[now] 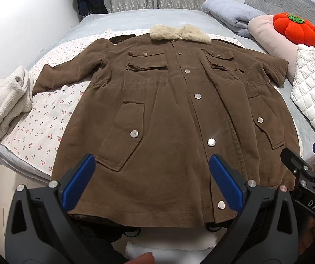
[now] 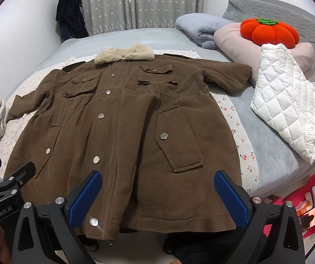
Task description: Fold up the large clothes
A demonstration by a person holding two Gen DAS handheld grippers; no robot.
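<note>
A large brown coat (image 1: 168, 110) (image 2: 124, 132) with a beige fur collar (image 1: 179, 34) (image 2: 124, 55) lies face up and buttoned on the bed, both sleeves spread outward, hem toward me. My left gripper (image 1: 152, 182) hovers open above the hem, left of the button line, nothing between its blue pads (image 1: 225, 184). My right gripper (image 2: 157, 198) is open too, over the hem's right half near the lower pocket (image 2: 179, 140). Each gripper shows at the edge of the other's view.
Under the coat lies a cherry-print sheet (image 1: 41, 118) on the grey bed (image 2: 256, 114). A cream fleece garment (image 1: 5, 107) sits at the left, a white quilted jacket (image 2: 289, 110) at the right. Pillows, a rolled blanket and a red pumpkin cushion (image 2: 269, 34) crowd the far right.
</note>
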